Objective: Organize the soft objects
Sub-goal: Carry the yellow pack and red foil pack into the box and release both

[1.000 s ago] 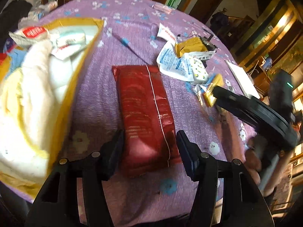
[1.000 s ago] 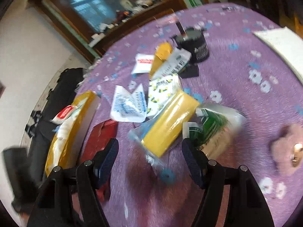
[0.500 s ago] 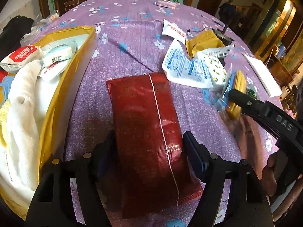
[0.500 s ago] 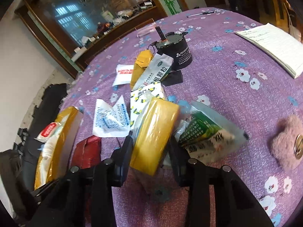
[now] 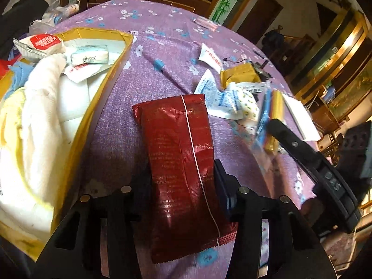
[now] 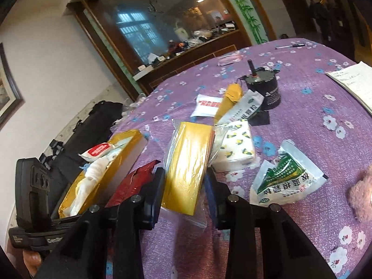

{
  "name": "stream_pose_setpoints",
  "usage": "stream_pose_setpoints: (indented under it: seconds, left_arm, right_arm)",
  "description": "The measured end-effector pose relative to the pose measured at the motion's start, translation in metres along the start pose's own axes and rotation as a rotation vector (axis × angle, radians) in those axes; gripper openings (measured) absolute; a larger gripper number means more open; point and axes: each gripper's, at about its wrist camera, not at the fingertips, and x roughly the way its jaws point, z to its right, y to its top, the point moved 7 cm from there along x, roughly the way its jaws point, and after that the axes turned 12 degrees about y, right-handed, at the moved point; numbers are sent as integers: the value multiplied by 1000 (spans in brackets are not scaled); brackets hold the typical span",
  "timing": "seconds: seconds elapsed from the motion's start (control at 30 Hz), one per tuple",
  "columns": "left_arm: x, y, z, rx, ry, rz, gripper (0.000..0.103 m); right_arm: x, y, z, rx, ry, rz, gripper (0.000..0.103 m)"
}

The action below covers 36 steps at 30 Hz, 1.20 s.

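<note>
My left gripper is shut on a red foil packet and holds it lifted above the purple flowered tablecloth. A yellow box at the left holds white towels and small packets; it also shows in the right wrist view. My right gripper is shut on a yellow pack in a clear bag, raised off the cloth. The red packet shows just left of it there.
Loose packets lie on the cloth: a white and yellow tissue pack, a green and white sachet, a white and red sachet. A black motor, a notepad and a pink fluffy thing sit further right.
Both grippers closed on their packs and lifted them: the left on the red packet, the right on the yellow pack. The right gripper has come closer to the left one and the box.
</note>
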Motion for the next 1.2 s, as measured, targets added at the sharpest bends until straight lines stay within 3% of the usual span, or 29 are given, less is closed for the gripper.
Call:
stream_pose_setpoints:
  seconds: [0.2, 0.3, 0.5, 0.83, 1.2]
  left_arm:
    - [-32, 0, -10, -51, -78, 15, 47]
    - [-52, 4, -17, -70, -98, 38, 47]
    - [-83, 14, -37, -93, -74, 98, 47]
    - [-112, 26, -83, -199, -101, 144, 47]
    - [-115, 37, -152, -314, 15, 185, 47]
  right_arm:
    - [5, -4, -8, -35, -14, -22, 34]
    - [7, -10, -12, 13, -9, -65, 34]
    - [10, -7, -56, 26, 84, -106, 34]
    - [47, -4, -120, -24, 225, -179, 33]
    - [92, -8, -157, -59, 287, -261, 33]
